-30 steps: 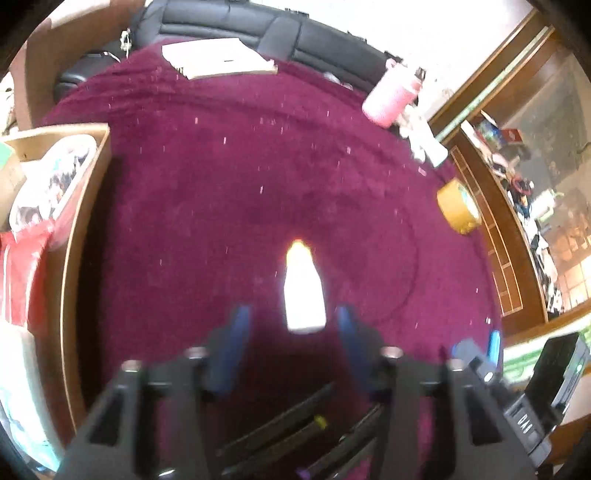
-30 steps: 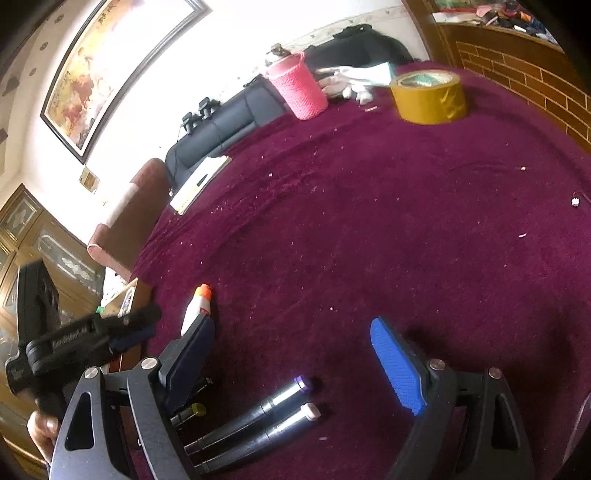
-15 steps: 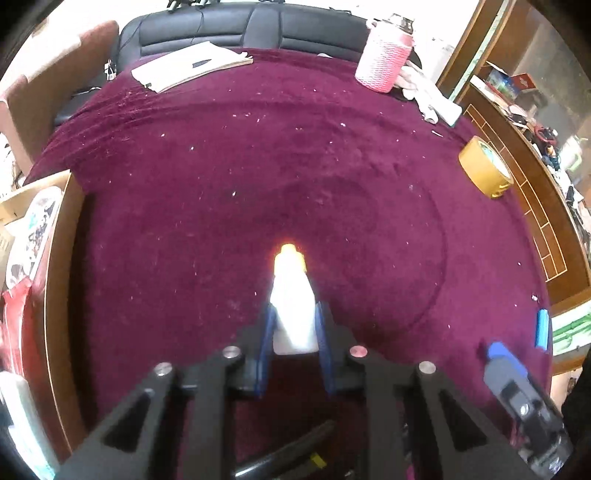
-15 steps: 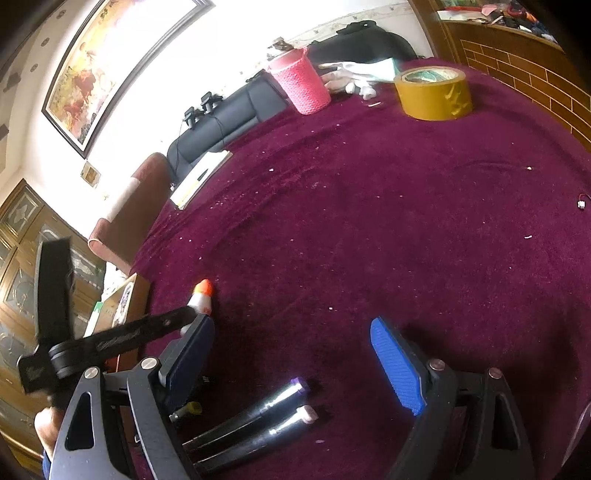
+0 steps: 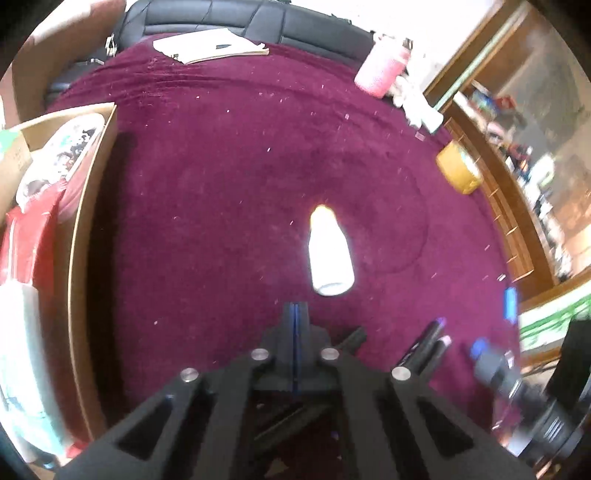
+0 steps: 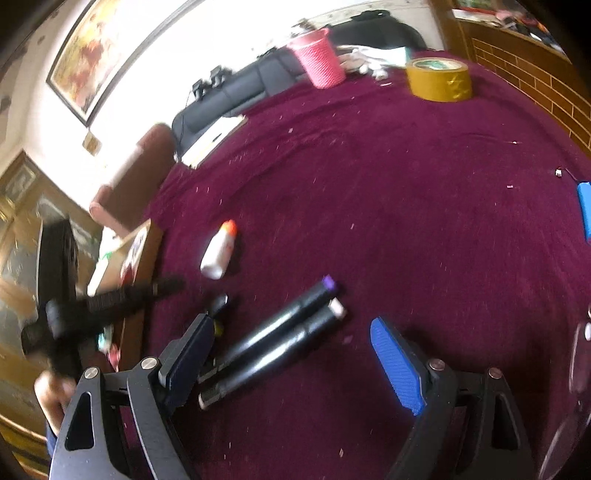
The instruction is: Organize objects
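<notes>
Open cloth mid-table, box [image 5: 92, 221] blocks left edge, markers [image 6: 280, 332] & glue bottle [image 6: 218, 251] near.

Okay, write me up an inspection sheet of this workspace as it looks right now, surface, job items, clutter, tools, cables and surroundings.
Surface: maroon velvet tablecloth, flecked with pale specks.
Job's things: white glue bottle with orange cap, lying free; two black markers side by side, purple and pale tips; third marker partly hidden.
Clutter: tape roll, pink knit-sleeved bottle, notepad, blue bar.
Grippers: left tool shut, empty, short of the bottle; right tool open above the markers.
Cables: nothing seen.
Surroundings: cardboard box at the table's edge, black sofa, framed painting.
</notes>
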A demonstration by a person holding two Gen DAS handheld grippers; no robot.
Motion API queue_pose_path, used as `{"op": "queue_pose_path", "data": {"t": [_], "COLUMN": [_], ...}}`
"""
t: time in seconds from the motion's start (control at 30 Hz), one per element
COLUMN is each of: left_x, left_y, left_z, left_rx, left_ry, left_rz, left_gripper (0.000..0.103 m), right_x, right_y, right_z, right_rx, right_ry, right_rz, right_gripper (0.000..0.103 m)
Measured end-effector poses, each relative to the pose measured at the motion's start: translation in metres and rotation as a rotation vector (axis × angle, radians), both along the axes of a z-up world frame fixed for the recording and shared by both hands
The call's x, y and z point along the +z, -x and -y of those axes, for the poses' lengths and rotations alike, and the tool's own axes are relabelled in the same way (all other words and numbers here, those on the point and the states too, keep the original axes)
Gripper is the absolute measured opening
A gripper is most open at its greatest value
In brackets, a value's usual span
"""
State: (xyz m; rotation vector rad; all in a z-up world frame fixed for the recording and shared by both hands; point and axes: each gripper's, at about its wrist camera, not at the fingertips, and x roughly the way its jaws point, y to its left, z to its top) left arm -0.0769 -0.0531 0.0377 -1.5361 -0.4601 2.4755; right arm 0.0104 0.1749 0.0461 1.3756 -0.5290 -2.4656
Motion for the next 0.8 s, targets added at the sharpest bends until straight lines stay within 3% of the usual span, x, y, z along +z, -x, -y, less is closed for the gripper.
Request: {"op": "queue_pose_path", "data": {"t": [0.03, 0.1, 0.17, 0.2, 0.27, 0.43, 0.53, 0.67, 0.73, 0.8], "left_x": [0.003, 0.006, 0.01, 0.011, 0.011, -0.002, -0.013, -0.017, -0.018, -0.018], "left_y": [0.001, 0.006, 0.012, 0.016, 0.026, 0.047, 0.059, 0.061, 0.061, 0.058], "left_z": [0.0, 0.0, -0.005, -0.009, -0.018, -0.035, -0.041, -0.055, -0.055, -0.052], "left_rx": [0.008, 0.01, 0.016, 0.01, 0.0, -0.016, -0.025, -0.069, -0.079, -0.09], "left_ry": [-0.009, -0.024, -0.018, -0.002, 0.034, 0.123, 0.176, 0.321, 0.328, 0.335], "left_rz": [-0.007, -0.006, -0.012, -0.018, -0.007, 0.031, 0.049, 0.0, -0.008, -0.01], "left_gripper": [0.003, 0.027, 0.041, 0.043, 0.043, 0.044, 0.043, 0.034, 0.033, 0.032], "right_x": [-0.004, -0.011, -0.018, -0.02, -0.024, -0.021, -0.019, -0.018, -0.018, -0.019], "right_y": [0.0, 0.0, 0.002, 0.003, 0.004, 0.007, 0.006, -0.001, -0.001, 0.001], "right_z": [0.001, 0.0, 0.0, 0.001, 0.005, 0.02, 0.033, 0.071, 0.078, 0.07], "right_rx": [0.0, 0.002, -0.01, -0.01, -0.004, -0.011, -0.002, 0.118, 0.163, 0.196], "right_ry": [0.008, 0.041, 0.053, 0.061, 0.064, 0.009, -0.068, -0.267, -0.328, -0.317], "right_rz": [0.028, 0.073, 0.106, 0.119, 0.143, 0.145, 0.141, 0.085, 0.059, 0.057], "right_gripper": [0.09, 0.09, 0.085, 0.078, 0.068, 0.06, 0.05, 0.048, 0.036, 0.028]}}
